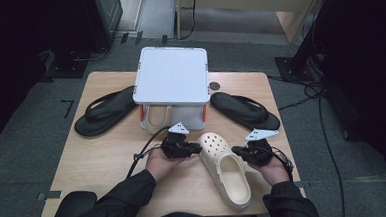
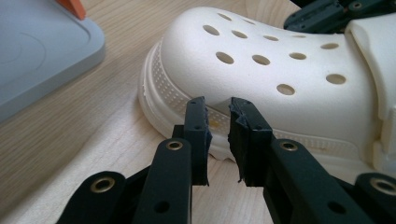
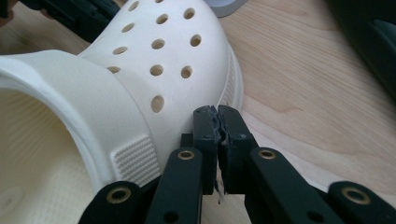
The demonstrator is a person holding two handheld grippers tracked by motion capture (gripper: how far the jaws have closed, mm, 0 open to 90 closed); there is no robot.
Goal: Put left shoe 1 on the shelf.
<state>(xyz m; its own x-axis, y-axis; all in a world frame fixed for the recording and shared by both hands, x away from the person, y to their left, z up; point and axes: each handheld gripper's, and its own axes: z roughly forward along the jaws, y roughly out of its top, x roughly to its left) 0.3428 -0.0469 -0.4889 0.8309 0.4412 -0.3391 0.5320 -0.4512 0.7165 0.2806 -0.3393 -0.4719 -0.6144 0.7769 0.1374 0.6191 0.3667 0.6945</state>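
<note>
A cream clog (image 1: 224, 167) with holes in its toe lies on the wooden table (image 1: 99, 163), toe pointing away from the person. My left gripper (image 1: 195, 148) sits at the clog's left side near the toe. In the left gripper view its jaws (image 2: 218, 105) stand a narrow gap apart with nothing between them, tips just short of the clog (image 2: 280, 60). My right gripper (image 1: 236, 150) is at the clog's right side. In the right gripper view its pads (image 3: 218, 112) are pressed together, beside the clog's (image 3: 154, 56) sole edge.
A white lidded box (image 1: 170, 74) with orange latches stands at the back middle, just beyond the clog. A black flip-flop (image 1: 106, 110) lies left of the box and another (image 1: 243, 110) right of it. The box's grey base (image 2: 37, 46) is near the left gripper.
</note>
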